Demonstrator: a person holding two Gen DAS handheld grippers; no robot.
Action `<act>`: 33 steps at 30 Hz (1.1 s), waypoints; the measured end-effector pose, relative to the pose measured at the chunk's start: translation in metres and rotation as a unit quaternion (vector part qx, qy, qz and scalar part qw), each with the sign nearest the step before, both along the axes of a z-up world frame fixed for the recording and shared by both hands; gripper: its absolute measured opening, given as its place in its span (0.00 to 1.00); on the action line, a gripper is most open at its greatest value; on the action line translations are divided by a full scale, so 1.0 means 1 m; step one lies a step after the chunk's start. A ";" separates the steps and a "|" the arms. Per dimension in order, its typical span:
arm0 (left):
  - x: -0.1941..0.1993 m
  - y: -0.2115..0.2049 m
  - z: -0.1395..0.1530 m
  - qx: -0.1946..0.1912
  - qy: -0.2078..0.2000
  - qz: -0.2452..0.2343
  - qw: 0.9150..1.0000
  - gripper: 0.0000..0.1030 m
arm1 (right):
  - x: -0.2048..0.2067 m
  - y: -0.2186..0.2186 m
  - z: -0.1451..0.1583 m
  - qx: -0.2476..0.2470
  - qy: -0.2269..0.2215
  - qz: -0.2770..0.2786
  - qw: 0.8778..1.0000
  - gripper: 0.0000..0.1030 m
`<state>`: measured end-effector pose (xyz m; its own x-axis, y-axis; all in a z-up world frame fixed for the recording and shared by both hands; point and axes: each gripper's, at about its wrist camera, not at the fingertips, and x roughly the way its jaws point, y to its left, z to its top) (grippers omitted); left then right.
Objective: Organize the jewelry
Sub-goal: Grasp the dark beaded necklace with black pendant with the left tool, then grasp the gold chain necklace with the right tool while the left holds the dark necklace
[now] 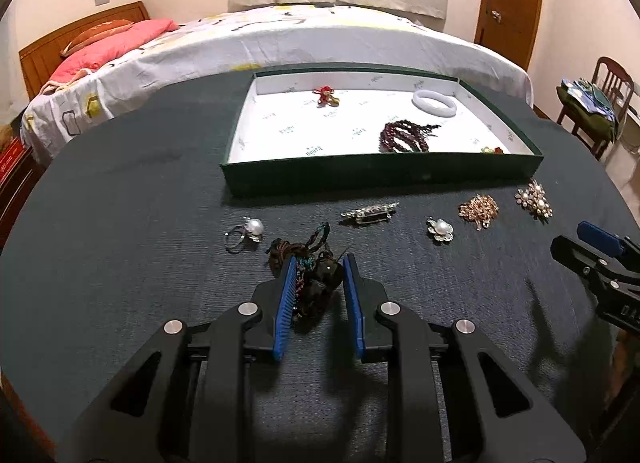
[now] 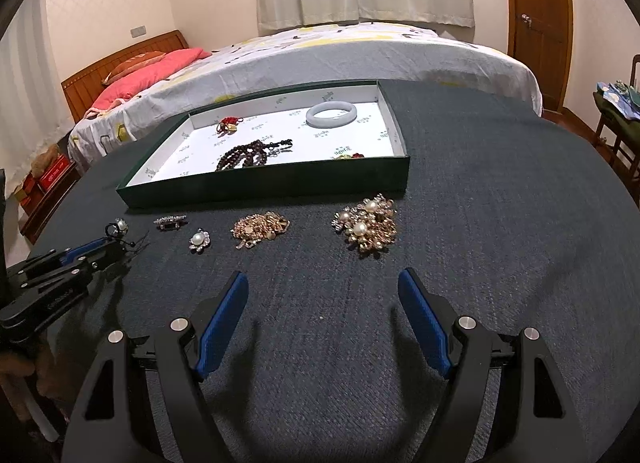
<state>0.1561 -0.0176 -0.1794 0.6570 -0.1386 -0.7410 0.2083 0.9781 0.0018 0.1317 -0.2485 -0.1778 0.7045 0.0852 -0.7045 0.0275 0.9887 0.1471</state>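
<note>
Two grippers work over a dark counter (image 2: 480, 223), and the left gripper (image 1: 318, 263) is the one engaged. Its blue fingers (image 1: 286, 295) stand partly apart with the dark beaded bracelet (image 1: 316, 283) lying between them, the bundle pressing the left pad while a small gap shows at the right one, so I judge the grip not yet closed. The bracelet's tangle runs roughly along the fingers, its braided tail trailing ahead toward the pearl ring (image 1: 246, 233).

The green tray (image 1: 380, 173) sits straight ahead beyond a row of brooches, so the carry would go forward and slightly right. It already holds a white bangle (image 1: 435, 102), a red bead strand (image 1: 400, 137) and a red knot charm (image 1: 327, 96).

The right gripper (image 2: 322, 283) hovers with fingers wide apart, holding nothing, nearest the large pearl brooch (image 2: 366, 227) just ahead of it.
</note>
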 end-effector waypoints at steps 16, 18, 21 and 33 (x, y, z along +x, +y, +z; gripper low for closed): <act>0.014 0.038 0.006 -0.007 -0.002 0.052 0.999 0.23 | 0.067 0.042 -0.009 -0.024 0.027 0.043 0.998 0.72; 0.015 0.040 0.005 -0.009 0.000 0.054 0.998 0.23 | 0.073 0.042 -0.013 -0.025 0.040 0.042 0.998 0.71; 0.016 0.041 0.005 -0.010 0.001 0.055 0.998 0.23 | 0.077 0.043 -0.017 -0.029 0.052 0.042 0.997 0.68; 0.016 0.039 0.004 -0.011 0.004 0.054 0.998 0.23 | 0.070 0.051 -0.015 -0.032 0.046 0.074 0.996 0.19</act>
<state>0.1716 0.0217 -0.1755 0.6638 -0.0838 -0.7432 0.1015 0.9946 -0.0215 0.2021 -0.1979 -0.1925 0.6199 0.1367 -0.7727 -0.1095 0.9901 0.0874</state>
